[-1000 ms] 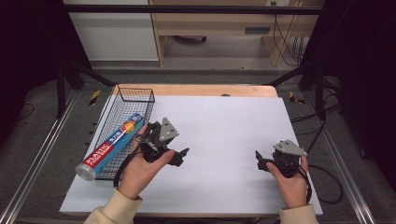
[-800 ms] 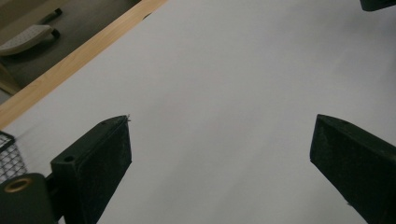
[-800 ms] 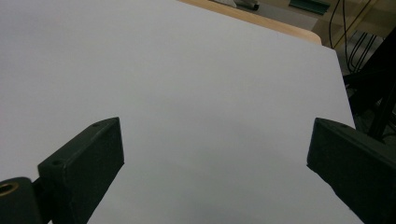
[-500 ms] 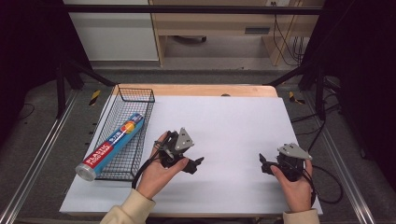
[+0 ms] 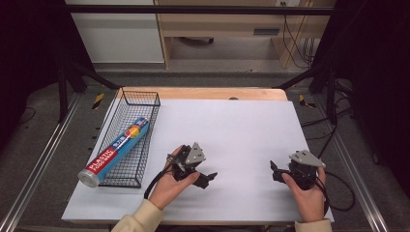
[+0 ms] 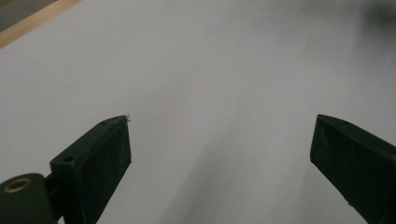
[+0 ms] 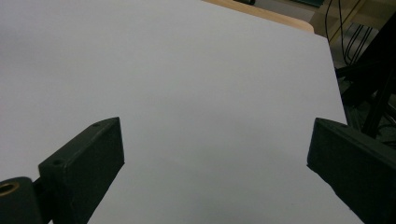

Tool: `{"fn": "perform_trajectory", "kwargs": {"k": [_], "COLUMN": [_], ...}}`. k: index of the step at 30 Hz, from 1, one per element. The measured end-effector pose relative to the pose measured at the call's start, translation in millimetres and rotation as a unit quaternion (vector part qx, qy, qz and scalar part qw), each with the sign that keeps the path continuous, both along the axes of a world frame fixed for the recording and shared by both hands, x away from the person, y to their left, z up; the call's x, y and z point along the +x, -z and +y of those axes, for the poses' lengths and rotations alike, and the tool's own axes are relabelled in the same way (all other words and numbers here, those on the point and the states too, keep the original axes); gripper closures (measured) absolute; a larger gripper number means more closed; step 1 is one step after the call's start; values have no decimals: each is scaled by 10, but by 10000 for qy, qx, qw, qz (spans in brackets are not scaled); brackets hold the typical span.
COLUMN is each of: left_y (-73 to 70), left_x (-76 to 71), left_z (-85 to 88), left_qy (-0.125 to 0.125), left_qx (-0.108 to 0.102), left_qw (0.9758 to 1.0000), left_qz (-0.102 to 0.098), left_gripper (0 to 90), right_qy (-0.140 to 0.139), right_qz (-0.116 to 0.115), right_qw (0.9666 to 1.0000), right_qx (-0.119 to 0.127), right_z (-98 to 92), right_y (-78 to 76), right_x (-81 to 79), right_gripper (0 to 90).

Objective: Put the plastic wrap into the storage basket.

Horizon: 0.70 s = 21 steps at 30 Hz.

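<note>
With the plastic wrap box [image 5: 116, 151] lying in the wire basket [image 5: 145, 99] at the tabletop's [image 5: 241, 121] left edge, both the left claw [image 5: 207, 179] and right claw [image 5: 273, 171] are spread and empty near the front edge, so the placing step appears complete.

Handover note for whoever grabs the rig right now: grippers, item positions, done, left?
Left gripper: open, empty, low over the white table, just right of the wire basket.
Right gripper: open, empty, near the table's right front edge.
Plastic wrap box: lies lengthwise in the basket, its near end sticking out over the front rim.
Done, by how things lie: box is in the basket, both grippers apart from it.
Left: probably nothing beyond seating the box fully, if that matters.
</note>
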<state>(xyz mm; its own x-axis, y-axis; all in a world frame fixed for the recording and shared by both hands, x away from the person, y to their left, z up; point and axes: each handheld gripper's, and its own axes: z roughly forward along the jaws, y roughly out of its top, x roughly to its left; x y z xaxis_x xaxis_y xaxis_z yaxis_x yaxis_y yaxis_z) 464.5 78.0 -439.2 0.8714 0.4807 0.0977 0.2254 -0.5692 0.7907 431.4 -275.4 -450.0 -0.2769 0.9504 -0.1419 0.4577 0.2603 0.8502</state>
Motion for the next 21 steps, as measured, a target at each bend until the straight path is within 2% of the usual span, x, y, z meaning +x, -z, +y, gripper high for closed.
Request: {"fn": "perform_trajectory", "kwargs": {"k": [7, 12, 15, 18, 21], "left_y": [126, 231, 242, 199, 134], "left_x": [-29, -59, -83, -112, -139], "left_z": [115, 268, 351, 422, 467], "left_qy": [83, -18, -89, -205, -196], "left_qx": [80, 43, 25, -189, -232], "left_qw": [9999, 10000, 10000, 9995, 9993], "left_qz": [-27, 55, -15, -117, -228], "left_gripper": [52, 52, 52, 51, 51], "right_qy": [15, -11, -29, -77, -139], "right_qz": [12, 87, 110, 117, 161], "right_qw": [10000, 10000, 9999, 9998, 9996], "right_qx": [-12, 0, 60, 126, 170], "right_z": [-1, 10, 10, 21, 42], "right_y": [7, 27, 33, 45, 66], "right_x": [-5, -3, 2, 15, 29], "right_gripper": [42, 43, 42, 36, 37]}}
